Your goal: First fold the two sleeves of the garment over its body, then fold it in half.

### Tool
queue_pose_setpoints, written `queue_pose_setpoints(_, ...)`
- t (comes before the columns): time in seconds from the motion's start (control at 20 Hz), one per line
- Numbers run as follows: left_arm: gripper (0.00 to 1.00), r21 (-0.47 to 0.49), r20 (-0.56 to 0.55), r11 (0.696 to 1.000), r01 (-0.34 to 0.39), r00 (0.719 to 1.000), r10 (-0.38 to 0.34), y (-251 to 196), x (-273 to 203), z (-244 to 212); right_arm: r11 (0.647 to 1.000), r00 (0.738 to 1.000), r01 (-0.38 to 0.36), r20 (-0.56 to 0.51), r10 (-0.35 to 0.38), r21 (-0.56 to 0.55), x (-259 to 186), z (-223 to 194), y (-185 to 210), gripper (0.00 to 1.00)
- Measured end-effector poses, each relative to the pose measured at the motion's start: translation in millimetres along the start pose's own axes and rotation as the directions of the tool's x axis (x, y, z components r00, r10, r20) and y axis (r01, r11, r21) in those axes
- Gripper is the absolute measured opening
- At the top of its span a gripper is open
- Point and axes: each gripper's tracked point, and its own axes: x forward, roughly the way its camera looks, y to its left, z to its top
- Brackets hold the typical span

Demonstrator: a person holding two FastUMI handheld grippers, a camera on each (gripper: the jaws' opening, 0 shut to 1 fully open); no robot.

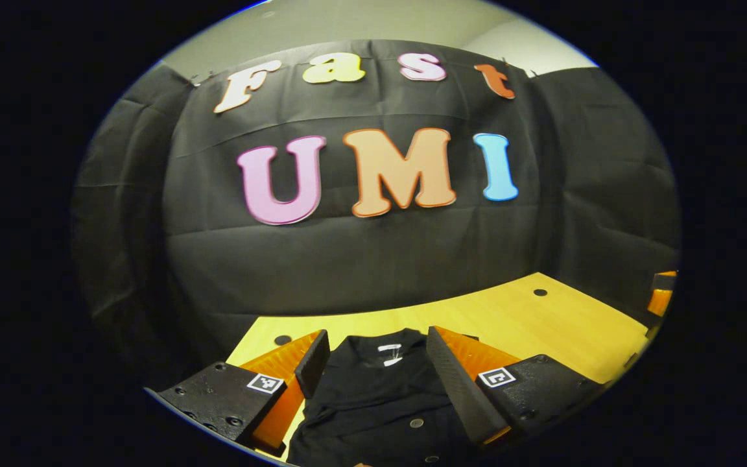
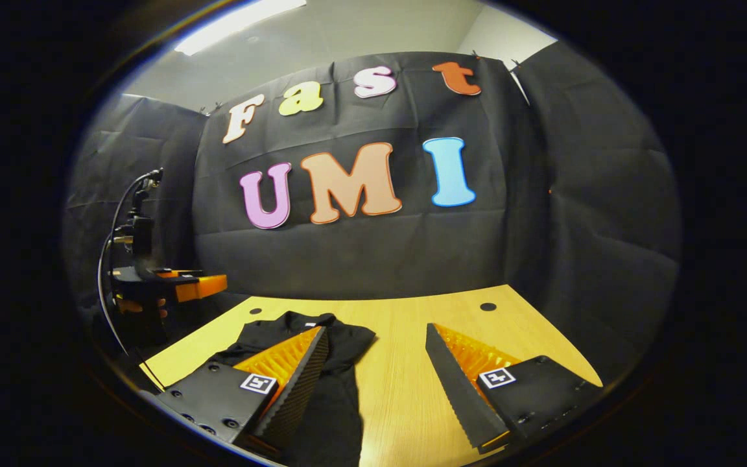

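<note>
Left gripper (image 1: 377, 366) fingers are seen at the bottom of the left gripper view, spread wide, nothing gripped; the black garment (image 1: 380, 395) lies between and beyond them, collar towards the top of the frame, flat on the wooden worktop (image 1: 542, 324)

Right gripper (image 2: 377, 370) fingers are likewise spread apart and empty at the bottom of the right gripper view; bare worktop (image 2: 406, 363) is framed between them, garment (image 2: 341, 350) sits at lower left of that frame, partly hidden behind the left-hand finger

Left gripper (image 2: 185, 285) is also caught at mid left of the right gripper view, held by a hand (image 2: 140, 305), above worktop level, cable trailing upward

Judgement: both grippers are held raised and open, likely a ready pose before any fold. Sleeves cannot be made out clearly against the dark cloth, so fold state cannot be told for certain; garment looks mostly spread out

Next step presumably calls for one sleeve edge to be pinched and carried over the body
</note>
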Motion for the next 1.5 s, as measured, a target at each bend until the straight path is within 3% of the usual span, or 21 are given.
queue_pose_setpoints(0.05, 0.93, -0.006, 0.004, 1.000, -0.025, 1.000, 0.026, 12, -12, -3, 1.000, 1.000, -0.007, 0.002, 0.007, -0.005, -1, 0, 5, 0.92)
queue_pose_setpoints(0.1, 0.93, -0.007, 0.004, 0.999, -0.049, 0.999, 0.049, 26, -25, -8, 1.000, 1.000, -0.013, -0.004, 0.013, -0.006, -2, -3, 11, 0.97)
queue_pose_setpoints(0.2, 0.93, -0.016, -0.015, 0.996, -0.085, 0.996, 0.085, 48, -52, -20, 1.000, 1.000, -0.023, -0.017, 0.023, -0.016, -5, -12, 26, 0.92)
queue_pose_setpoints(0.25, 0.93, -0.027, -0.026, 0.995, -0.094, 0.995, 0.094, 56, -67, -25, 1.000, 1.000, -0.018, -0.027, 0.017, -0.023, -7, -16, 31, 0.97)
queue_pose_setpoints(0.65, 0.93, -0.043, -0.142, 0.989, -0.145, 0.980, 0.138, 102, -152, -97, 1.000, 0.993, 0.009, -0.118, -0.011, -0.020, -40, -62, 60, 0.97)
queue_pose_setpoints(0.75, 0.93, -0.064, -0.189, 0.986, -0.152, 0.972, 0.138, 104, -163, -123, 1.000, 0.989, 0.017, -0.148, -0.021, -0.026, -46, -78, 63, 0.92)
queue_pose_setpoints(0.8, 0.93, -0.067, -0.211, 0.985, -0.159, 0.967, 0.142, 106, -169, -136, 0.999, 0.987, 0.018, -0.159, -0.022, -0.029, -48, -84, 64, 0.97)
queue_pose_setpoints(1.15, 0.93, -0.064, -0.356, 0.979, -0.195, 0.921, 0.160, 120, -199, -218, 0.999, 0.960, 0.024, -0.279, -0.036, -0.046, -62, -144, 67, 0.97)
queue_pose_setpoints(1.5, 0.95, -0.087, -0.528, 0.973, -0.212, 0.838, 0.135, 120, -216, -303, 0.997, 0.908, 0.032, -0.415, -0.061, -0.075, -70, -210, 58, 0.98)
